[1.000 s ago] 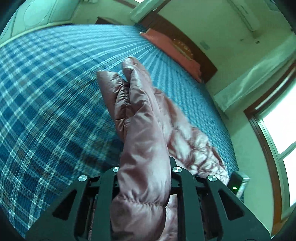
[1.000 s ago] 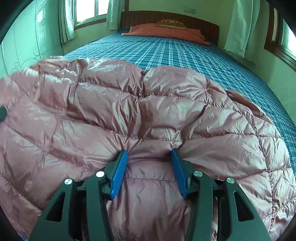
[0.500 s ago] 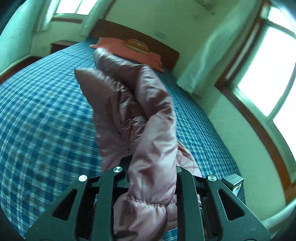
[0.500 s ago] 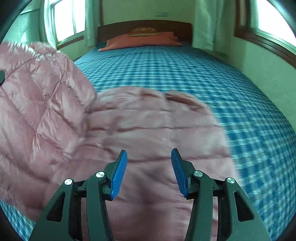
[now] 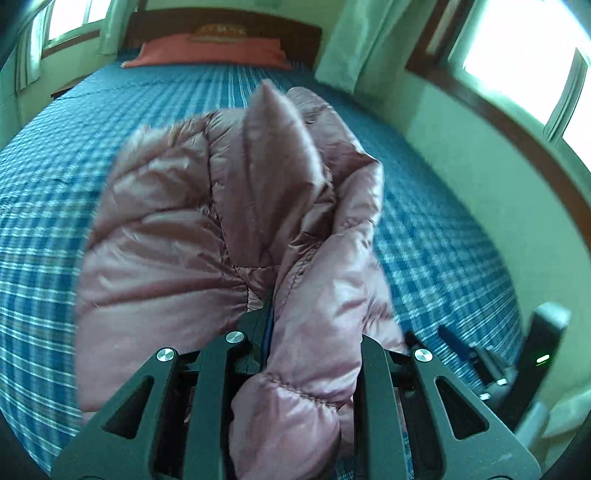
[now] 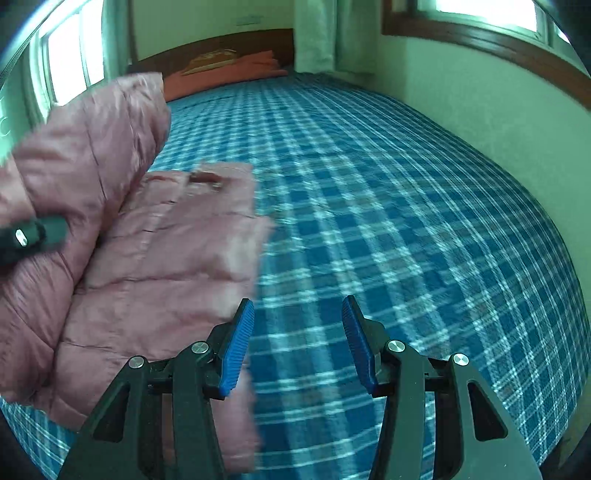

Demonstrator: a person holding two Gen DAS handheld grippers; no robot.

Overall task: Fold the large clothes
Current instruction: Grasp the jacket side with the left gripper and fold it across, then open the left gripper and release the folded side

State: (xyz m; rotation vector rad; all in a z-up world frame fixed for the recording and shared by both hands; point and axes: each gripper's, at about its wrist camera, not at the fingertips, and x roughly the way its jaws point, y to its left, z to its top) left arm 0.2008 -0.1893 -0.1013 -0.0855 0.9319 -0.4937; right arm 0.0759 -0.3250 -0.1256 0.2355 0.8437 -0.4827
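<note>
Pink quilted puffer jacket (image 5: 229, 221) is half lifted off the blue plaid bed (image 6: 388, 192), on the side of the bed away from the window wall. Left hand-held gripper (image 5: 306, 332) is clamped on a bunched fold of it, padded fabric bulging up between the jaws and spilling over the frame. From that grip the raised part rises ahead toward the headboard (image 5: 221, 27) and the orange pillow (image 5: 207, 55); the view is motion-blurred.

Right hand-held gripper (image 6: 297, 343) holds nothing: blue pads (image 6: 238, 347) stand apart with only bedspread between them. The flat lower panel of the jacket lies just off its left pad, its free edge running lengthwise toward the headboard, roughly parallel to the gripper's pointing line. In the right wrist view the left gripper's tip shows at the far left edge, pressed into the lifted fabric.

Key relation as I read it: the jacket is entirely to the left of the right gripper, so that gripper must shift sideways to reach the edge. The left one already has the garment and is the nearer hand for laying the fold over.
</note>
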